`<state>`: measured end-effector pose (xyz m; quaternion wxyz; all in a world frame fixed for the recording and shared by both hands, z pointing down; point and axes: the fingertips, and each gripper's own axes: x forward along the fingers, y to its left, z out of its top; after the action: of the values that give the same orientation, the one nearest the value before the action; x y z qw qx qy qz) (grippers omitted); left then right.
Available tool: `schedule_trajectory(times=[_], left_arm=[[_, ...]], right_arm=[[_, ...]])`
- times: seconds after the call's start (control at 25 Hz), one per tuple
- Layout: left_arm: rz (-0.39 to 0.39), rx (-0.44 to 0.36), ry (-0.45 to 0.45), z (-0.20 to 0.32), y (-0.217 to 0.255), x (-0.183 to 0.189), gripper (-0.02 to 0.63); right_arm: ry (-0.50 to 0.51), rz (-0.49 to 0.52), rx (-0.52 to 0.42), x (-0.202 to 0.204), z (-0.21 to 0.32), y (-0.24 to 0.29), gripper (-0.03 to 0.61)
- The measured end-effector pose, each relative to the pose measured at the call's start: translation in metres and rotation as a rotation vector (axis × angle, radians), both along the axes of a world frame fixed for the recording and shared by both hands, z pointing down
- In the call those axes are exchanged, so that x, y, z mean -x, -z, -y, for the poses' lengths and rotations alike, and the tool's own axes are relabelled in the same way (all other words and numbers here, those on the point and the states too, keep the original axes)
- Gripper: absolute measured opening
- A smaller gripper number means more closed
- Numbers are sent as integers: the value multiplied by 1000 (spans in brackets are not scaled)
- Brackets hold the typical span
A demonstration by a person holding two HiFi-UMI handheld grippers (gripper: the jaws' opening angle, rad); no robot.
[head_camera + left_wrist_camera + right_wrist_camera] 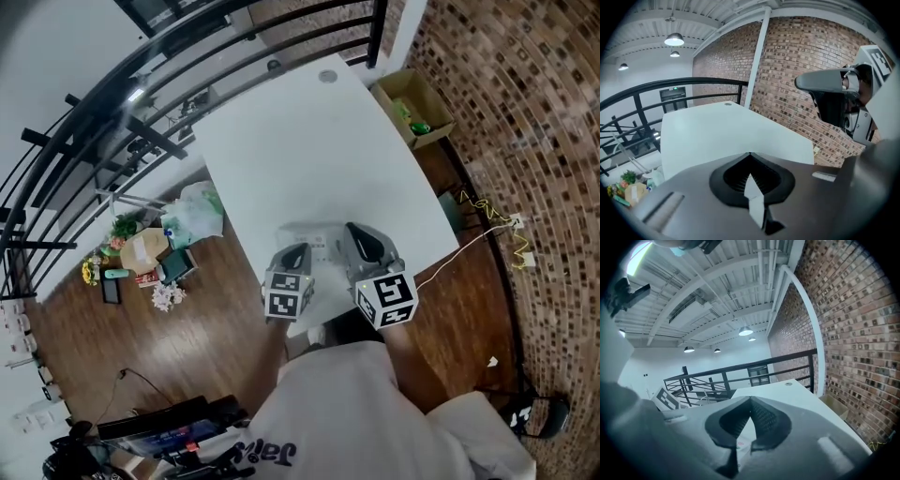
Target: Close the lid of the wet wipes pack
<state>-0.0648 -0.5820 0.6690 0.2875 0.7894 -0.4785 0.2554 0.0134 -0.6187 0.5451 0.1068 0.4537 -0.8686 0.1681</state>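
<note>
Left gripper (300,249) and right gripper (356,231) hover at the white counter's (309,141) six o'clock edge, jaws clenched on nothing, with the wet wipes pack (320,240) between them. I judge an off-centre press could skid it off.

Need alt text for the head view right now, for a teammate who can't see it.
From above, the left tongs and right tongs sit side by side over the wet wipes pack at the near edge of a white table. A brick wall runs along the right.
</note>
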Motion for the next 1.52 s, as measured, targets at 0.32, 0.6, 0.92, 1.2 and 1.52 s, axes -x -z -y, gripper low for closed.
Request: schedule_trajectory(times=[0.32,0.6,0.92,1.2,1.52], left_arm=[[20,63,-13,-14,-31,-1,15],[27,105,-27,-20,-45,-7,15],[42,123,-31,-20,-59,-8,15],[6,117,-12,-17,-57,-9,15],[-98,-83,12,-26,37,-7,15]], right_arm=[[8,-5,15,4,0,-9,-11],[11,-14,35,5,-7,-17,-11],[13,-28,42,5,-15,-22,-11],[8,-38,21,6,-20,-13,-11],[-4,-28,-69,11,-50,27,-11]])
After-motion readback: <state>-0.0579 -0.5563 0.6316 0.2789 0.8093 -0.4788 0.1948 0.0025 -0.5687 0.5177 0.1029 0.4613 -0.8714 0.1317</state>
